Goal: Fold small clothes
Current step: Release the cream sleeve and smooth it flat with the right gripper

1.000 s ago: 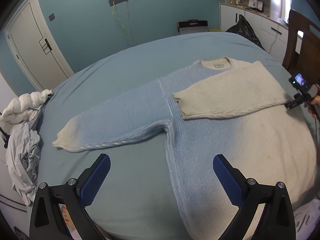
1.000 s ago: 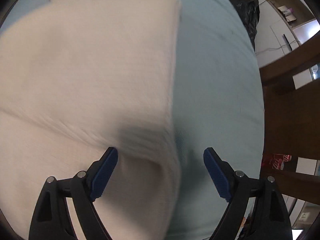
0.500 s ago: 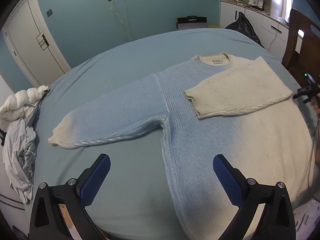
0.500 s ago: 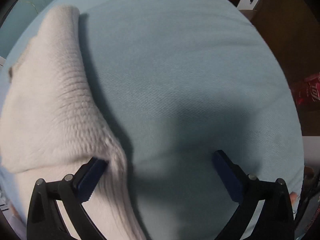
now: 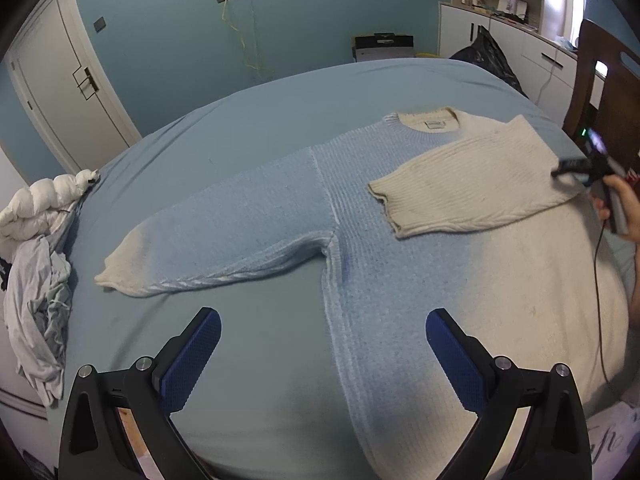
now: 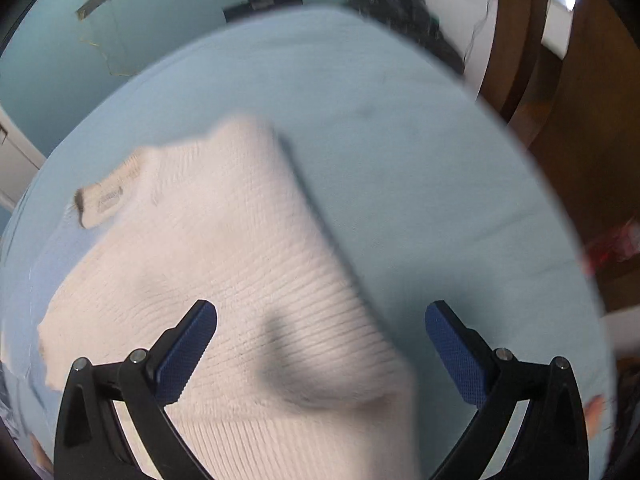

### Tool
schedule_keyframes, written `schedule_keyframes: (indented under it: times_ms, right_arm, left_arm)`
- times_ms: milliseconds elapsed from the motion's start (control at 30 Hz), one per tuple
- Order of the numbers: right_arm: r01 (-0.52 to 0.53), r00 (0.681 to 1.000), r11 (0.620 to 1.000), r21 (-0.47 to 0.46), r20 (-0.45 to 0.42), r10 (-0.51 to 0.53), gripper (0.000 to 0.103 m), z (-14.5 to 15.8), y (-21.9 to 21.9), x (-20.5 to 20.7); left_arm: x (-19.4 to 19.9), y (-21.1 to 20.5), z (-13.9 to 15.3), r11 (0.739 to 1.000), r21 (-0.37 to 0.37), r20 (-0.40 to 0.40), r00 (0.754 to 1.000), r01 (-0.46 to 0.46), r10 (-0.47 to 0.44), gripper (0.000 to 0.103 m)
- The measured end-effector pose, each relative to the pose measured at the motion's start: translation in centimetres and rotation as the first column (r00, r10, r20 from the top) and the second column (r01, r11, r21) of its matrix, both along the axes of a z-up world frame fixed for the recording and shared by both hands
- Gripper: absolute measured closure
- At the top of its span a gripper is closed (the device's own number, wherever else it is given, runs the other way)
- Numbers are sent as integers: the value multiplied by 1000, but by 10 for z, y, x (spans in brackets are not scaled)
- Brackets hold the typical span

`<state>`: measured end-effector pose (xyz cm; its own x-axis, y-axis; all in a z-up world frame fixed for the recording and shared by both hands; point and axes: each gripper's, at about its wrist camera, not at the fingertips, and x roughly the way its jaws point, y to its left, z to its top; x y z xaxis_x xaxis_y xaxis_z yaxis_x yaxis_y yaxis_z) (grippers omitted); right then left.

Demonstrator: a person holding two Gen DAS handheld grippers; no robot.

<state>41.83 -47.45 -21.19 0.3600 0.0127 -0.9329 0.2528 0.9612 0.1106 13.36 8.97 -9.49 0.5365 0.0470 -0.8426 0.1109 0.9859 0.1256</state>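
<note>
Surroundings: bed (image 5: pixel 256 128), blue sheet; heap of clothes (image 5: pixel 38 280) at its left edge; door (image 5: pixel 68 92); black bag (image 5: pixel 486 56) and wooden headboard (image 5: pixel 604 92) far right.

Sweater (image 5: pixel 380 264): flat on bed, blue fading to cream; one sleeve spread left, the other folded across the chest.

Left gripper (image 5: pixel 322 354): jaws wide, empty, above the sweater's lower side edge.

Right gripper (image 6: pixel 320 342): jaws wide, nothing between the pads, over the folded sleeve's outer edge; view blurred.
</note>
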Motion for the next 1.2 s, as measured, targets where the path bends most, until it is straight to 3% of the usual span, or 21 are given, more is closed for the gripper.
schedule_keyframes:
  times_ms: [67, 100, 167, 267, 367, 433, 467, 533, 567, 633, 700, 800, 867, 967, 1133, 1200]
  right_arm:
    - [29, 990, 999, 18, -135, -26, 1, -46, 4, -1]
    - [31, 994, 999, 30, -108, -28, 1, -60, 4, -5]
    - [40, 999, 999, 30, -18, -40, 1, -50, -2, -13]
    - [33, 996, 999, -27, -83, -36, 1, -34, -3, -7]
    - [73, 993, 994, -87, 99, -65, 1, 10, -3, -5]
    - [51, 983, 998, -36, 178, -44, 1, 29, 1, -4]
    - [25, 986, 1000, 11, 164, -27, 1, 27, 2, -2]
    - [-37, 999, 981, 191, 14, 35, 1, 3, 12, 14]
    - [-28, 998, 971, 237, -53, 42, 1, -12, 13, 18]
    - [9, 991, 971, 241, -128, 22, 0, -34, 15, 15]
    - [-15, 993, 977, 212, -114, 40, 0, -49, 18, 8]
    - [-122, 984, 987, 100, -116, 134, 1, -45, 33, 10]
    - [-138, 983, 986, 98, -106, 148, 1, -36, 32, 15]
    - [-65, 998, 985, 161, 25, 62, 1, -9, 14, 29]
    - [171, 985, 950, 262, -38, -167, 1, 2, -6, 68]
    - [209, 978, 957, 200, -50, -203, 1, -3, -1, 77]
  left_arm:
    - [2, 1, -3, 1000, 5, -10, 1000, -2, 2, 0]
    - [2, 2, -5, 1000, 6, -16, 1000, -7, 7, 0]
    - [3, 3, -6, 1000, -1, -21, 1000, -11, 11, 0]
    - [3, 6, -6, 1000, -1, -23, 1000, -21, 21, 0]
    - [4, 7, -8, 999, -5, -36, 999, -34, 33, 0]
    - [5, 7, -9, 999, -6, -43, 998, -39, 38, 0]
    - [5, 7, -9, 999, -6, -43, 998, -40, 40, 0]
    - [6, 7, -10, 999, -3, -45, 998, -39, 39, 0]
    - [6, 6, -11, 999, 1, -48, 998, -40, 40, 0]
    - [7, 6, -13, 999, 5, -55, 998, -41, 41, 0]
    - [7, 6, -15, 999, 5, -61, 997, -41, 41, 0]
    - [9, 5, -18, 999, 5, -66, 997, -42, 42, 0]
    - [11, 5, -21, 999, 6, -77, 996, -50, 51, 0]
    - [13, 4, -24, 998, -2, -94, 994, -56, 56, 0]
    - [15, 1, -24, 998, 5, -86, 995, -55, 55, 0]
    - [16, 1, -24, 999, 5, -86, 995, -53, 53, 0]
